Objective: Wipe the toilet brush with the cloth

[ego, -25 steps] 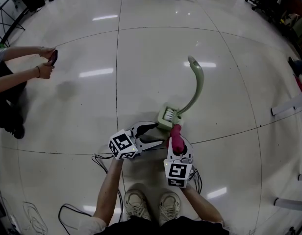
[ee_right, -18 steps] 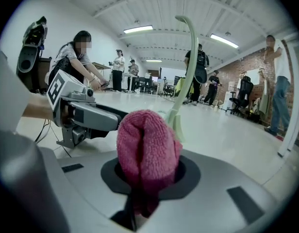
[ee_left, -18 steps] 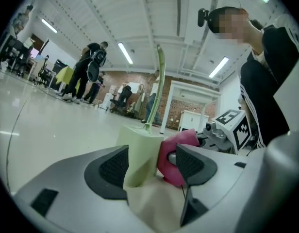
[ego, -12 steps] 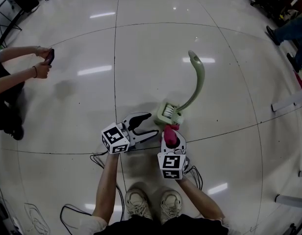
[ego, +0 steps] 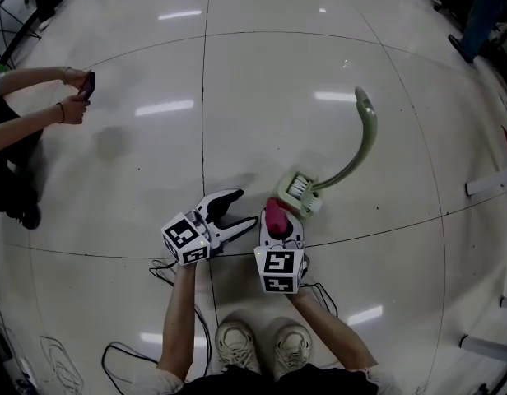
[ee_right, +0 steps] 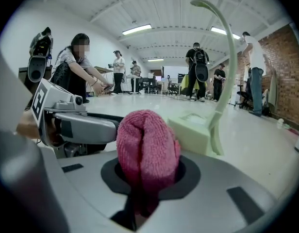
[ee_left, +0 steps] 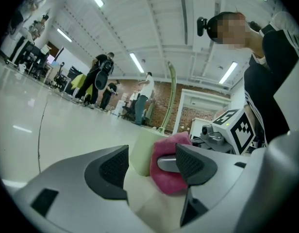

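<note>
Cloth [ee_right: 147,144] pink, clamped in right hand-held gripper [ego: 276,219]; cube [ego: 280,271] bears square marker.

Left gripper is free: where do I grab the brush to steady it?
Probably the handle just past the head, left gripper coming from the near side, jaws across it: it is slim there, the blocky head looks too wide.

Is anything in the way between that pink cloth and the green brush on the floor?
Nothing visible. The cloth, clamped in the right gripper, faces the brush head lying just ahead on the floor; the open left gripper sits off to one side.
</note>
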Tool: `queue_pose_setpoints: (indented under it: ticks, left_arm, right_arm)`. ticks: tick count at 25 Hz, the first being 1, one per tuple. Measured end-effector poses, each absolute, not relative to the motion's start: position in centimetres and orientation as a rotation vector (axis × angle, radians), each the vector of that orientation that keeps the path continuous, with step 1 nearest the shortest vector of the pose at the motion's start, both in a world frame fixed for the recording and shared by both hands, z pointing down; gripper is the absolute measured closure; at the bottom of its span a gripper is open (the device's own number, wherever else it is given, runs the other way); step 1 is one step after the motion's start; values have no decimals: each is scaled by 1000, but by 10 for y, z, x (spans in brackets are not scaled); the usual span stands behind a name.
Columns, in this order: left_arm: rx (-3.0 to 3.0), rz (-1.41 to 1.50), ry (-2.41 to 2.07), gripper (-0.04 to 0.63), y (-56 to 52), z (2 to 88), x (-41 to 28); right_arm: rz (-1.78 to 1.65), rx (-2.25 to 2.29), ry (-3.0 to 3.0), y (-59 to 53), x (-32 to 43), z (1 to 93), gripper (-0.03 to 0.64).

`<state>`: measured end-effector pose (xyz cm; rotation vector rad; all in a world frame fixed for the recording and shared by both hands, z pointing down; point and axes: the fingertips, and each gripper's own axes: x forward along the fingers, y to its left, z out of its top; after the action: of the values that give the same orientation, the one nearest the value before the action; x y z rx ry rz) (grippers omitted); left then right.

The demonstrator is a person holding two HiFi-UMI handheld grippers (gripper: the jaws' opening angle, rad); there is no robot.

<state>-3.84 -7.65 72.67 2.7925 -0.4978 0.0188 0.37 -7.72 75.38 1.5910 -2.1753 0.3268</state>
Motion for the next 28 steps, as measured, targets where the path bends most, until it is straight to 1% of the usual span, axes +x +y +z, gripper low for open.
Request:
queue_pose_setpoints:
  ticks: [5,9,13,16,20,23,26,28]
  left_arm:
    - [2801,-11,-544,311,-86,721,-54]
    - [2824,-88,-592,311,-92,697,-59]
    - [2901,-160,-557,311,-82,651,-41]
    - [2967,-220,-448,311,-81,612,-17]
    - [3127,-42,-218,311,-85,569,21]
    - [3178,-20,-88,311,-94,526,38]
    - [3202,0,-136,311,-108,484,46]
    - [3155,22,-175,311,-112,456,51]
  right_arm:
    - [339,1573,-2213,-93,-15,756,548]
    - [353,1581,-2275,-83,-15,736,548]
    - [321,1617,-2337,-54,7,695,548]
    - [212,1540,-2388,-40,21,669,548]
    - [121,1356,-2409,-27,35,658,548]
    - [136,1343,-2422,-26,53,646,548]
    - [208,1365,-2418,-27,71,617,548]
    - [270,1367,-2393,-20,83,582,548]
